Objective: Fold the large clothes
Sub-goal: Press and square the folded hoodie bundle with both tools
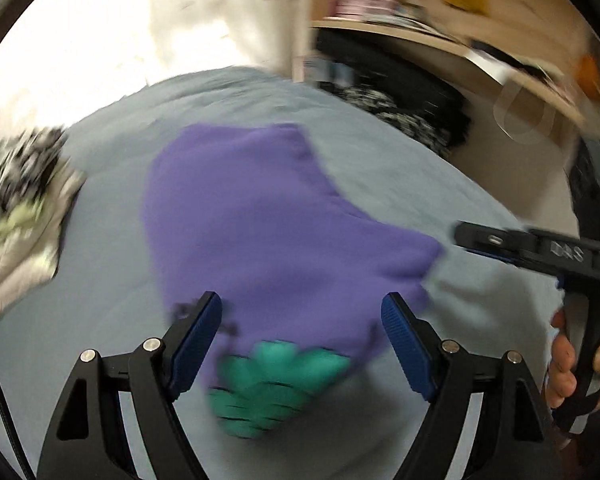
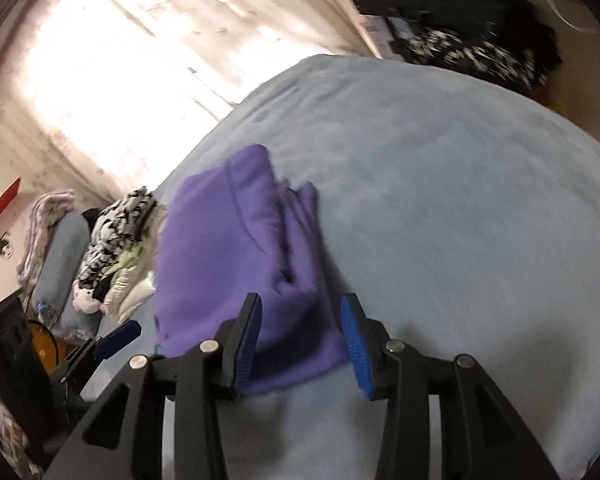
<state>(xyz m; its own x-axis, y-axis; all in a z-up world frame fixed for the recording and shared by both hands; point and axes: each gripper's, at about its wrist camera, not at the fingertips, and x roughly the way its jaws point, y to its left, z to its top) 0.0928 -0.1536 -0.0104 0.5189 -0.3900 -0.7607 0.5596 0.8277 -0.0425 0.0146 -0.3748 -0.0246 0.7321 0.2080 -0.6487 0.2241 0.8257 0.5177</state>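
purple garment point(image 1: 268, 220) lay part-folded mid-bed point(image 1: 400, 168), long axis running away from both claws | left claw point(image 1: 302, 320) spread wide, empty, over its near green-print end | right claw point(image 2: 300, 322) released, empty, at near right corner, nearer to cloth

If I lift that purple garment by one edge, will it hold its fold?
Probably not: the purple garment looks soft and floppy, with its layers already splaying at one edge. It would likely sag and unfold. The fleecy surface suggests it won't slide easily on the blue bedcover.
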